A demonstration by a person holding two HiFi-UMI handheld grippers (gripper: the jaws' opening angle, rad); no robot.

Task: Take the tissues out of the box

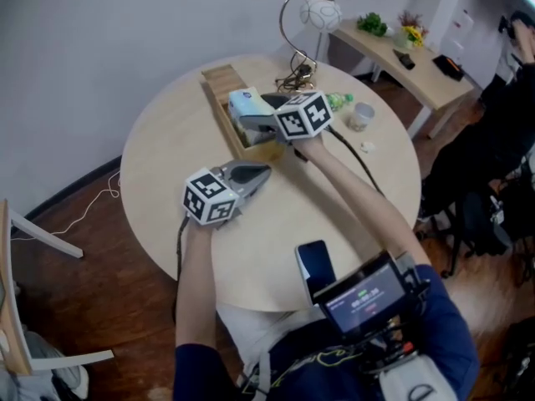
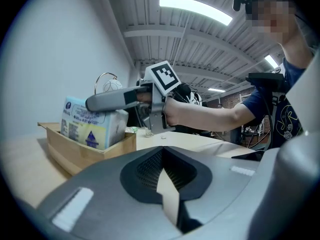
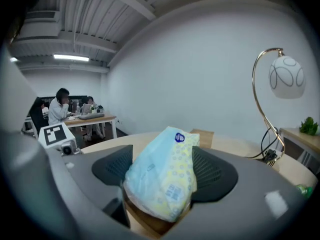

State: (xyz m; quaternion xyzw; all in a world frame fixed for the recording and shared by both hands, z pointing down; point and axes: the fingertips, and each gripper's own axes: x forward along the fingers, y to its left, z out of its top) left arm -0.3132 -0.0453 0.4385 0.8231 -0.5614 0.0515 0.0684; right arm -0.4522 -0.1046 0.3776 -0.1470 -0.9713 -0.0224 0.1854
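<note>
Two grippers in play over round wooden table (image 1: 167, 144). With right gripper (image 3: 164, 170), clamps soft tissue pack (image 3: 167, 149) across its breadth: opened wide to span it, yet bearing on both flanks with ribbed pads. Takes it high on upper half, probably to draw it up endwise without snagging walls of wooden box (image 2: 75, 154). Holds pack tilted, lower end down inside box, upper part well above rim; judged partway out, not yet clear. With left gripper (image 1: 263, 172), grips nothing: pinched together, only thin slit at tip, parked low over tabletop near box but apart from it. Likely kept close to pin box down should it drag upward with pack. Leaves far end of box bare. Behind box, curved-neck lamp (image 1: 320, 13) with trailing cable, small cup (image 1: 361, 115) beside; worth steering lift away from that side. Smartphone (image 1: 315, 266) at near edge, well apart from action. Next call, by judgement: straight rise until lower end clears rim, then onto open tabletop.
</note>
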